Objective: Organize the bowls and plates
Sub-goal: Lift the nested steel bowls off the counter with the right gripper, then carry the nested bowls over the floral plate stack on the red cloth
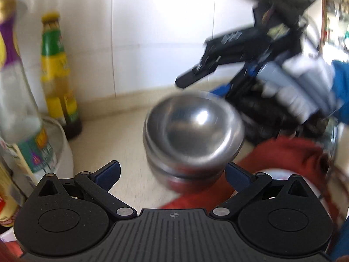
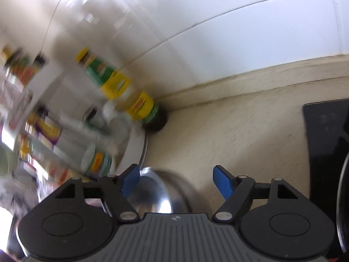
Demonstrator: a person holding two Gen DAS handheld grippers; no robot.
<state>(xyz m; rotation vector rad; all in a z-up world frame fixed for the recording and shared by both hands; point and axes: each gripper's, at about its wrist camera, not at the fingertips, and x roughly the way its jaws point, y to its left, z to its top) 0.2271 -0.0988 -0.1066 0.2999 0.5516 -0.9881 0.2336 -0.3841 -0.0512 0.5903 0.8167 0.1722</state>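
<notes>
Bowls (image 1: 193, 135) sit nested upside down on the counter (image 1: 122, 152), both claws spread and empty; next likely another dish.

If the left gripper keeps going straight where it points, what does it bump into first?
Probably the shiny upside-down steel bowl, stacked on another. It sits right ahead of the open left gripper, between its blue fingertips. Blur makes the gap hard to judge.
</notes>
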